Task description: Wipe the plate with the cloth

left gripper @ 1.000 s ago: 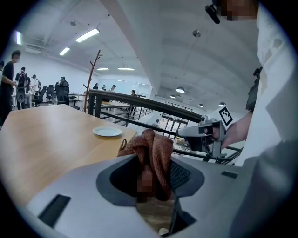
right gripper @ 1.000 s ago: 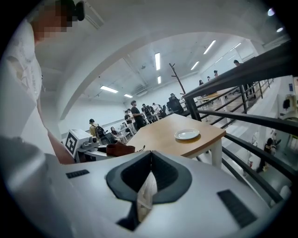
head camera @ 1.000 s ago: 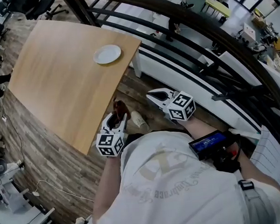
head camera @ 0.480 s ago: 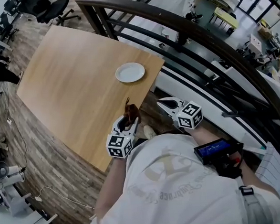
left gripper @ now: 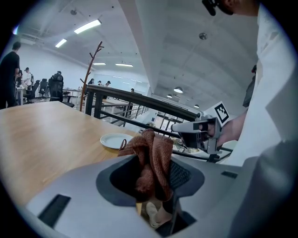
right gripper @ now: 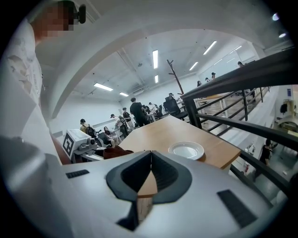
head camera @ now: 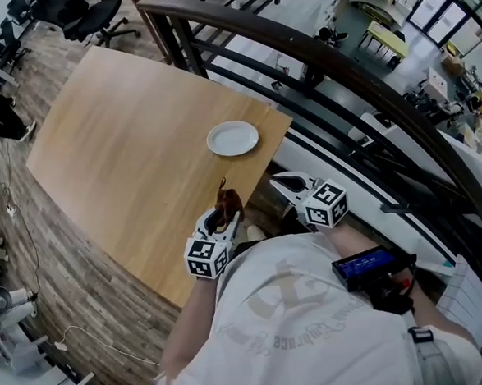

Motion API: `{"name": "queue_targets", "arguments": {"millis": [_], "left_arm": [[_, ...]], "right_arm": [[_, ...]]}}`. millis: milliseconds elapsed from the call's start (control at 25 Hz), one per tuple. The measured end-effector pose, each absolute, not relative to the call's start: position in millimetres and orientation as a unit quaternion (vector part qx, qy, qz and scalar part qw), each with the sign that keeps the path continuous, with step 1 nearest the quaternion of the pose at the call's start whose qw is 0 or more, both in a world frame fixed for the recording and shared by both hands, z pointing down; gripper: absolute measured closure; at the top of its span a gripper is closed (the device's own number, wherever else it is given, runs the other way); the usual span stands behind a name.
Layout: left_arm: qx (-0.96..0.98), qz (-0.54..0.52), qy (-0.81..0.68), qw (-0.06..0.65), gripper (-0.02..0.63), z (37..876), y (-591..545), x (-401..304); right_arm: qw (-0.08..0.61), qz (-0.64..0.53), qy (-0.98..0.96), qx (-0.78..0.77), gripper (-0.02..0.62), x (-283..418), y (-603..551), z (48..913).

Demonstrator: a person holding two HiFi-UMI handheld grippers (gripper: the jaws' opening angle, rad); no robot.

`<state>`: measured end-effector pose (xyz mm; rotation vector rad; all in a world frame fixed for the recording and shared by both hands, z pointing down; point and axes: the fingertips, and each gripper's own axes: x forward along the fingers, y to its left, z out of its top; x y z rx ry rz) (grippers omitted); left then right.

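A small white plate (head camera: 233, 138) lies near the right corner of the wooden table (head camera: 122, 146); it also shows in the left gripper view as the plate (left gripper: 114, 140) and in the right gripper view as the plate (right gripper: 186, 150). My left gripper (head camera: 223, 211) is shut on a bunched rust-brown cloth (head camera: 228, 203), held over the table's near edge, short of the plate. The cloth (left gripper: 151, 160) sticks up between its jaws. My right gripper (head camera: 283, 182) hangs off the table's right edge, jaws together with nothing between them.
A dark curved railing (head camera: 339, 65) runs close behind the table's right corner. Office chairs (head camera: 80, 14) and people stand beyond the far left. Cables and gear (head camera: 10, 302) lie on the plank floor at left.
The view has shifted so the table and plate sit closer to me. Both grippers have come up toward the table's near edge; the left still holds the cloth.
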<state>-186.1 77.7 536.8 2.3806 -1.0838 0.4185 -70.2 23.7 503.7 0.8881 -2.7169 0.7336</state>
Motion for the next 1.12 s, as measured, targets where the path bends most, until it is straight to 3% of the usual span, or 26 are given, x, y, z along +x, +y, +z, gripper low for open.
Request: {"name": "queue_targets", "arguments": {"millis": [1120], "left_arm": [[0.789, 0.166, -0.514, 0.292, 0.436, 550.1, -67.6, -236.7]], "right_arm": [[0.116, 0.254, -0.929, 0.242, 0.581, -71.7, -97.5, 528.5]]}}
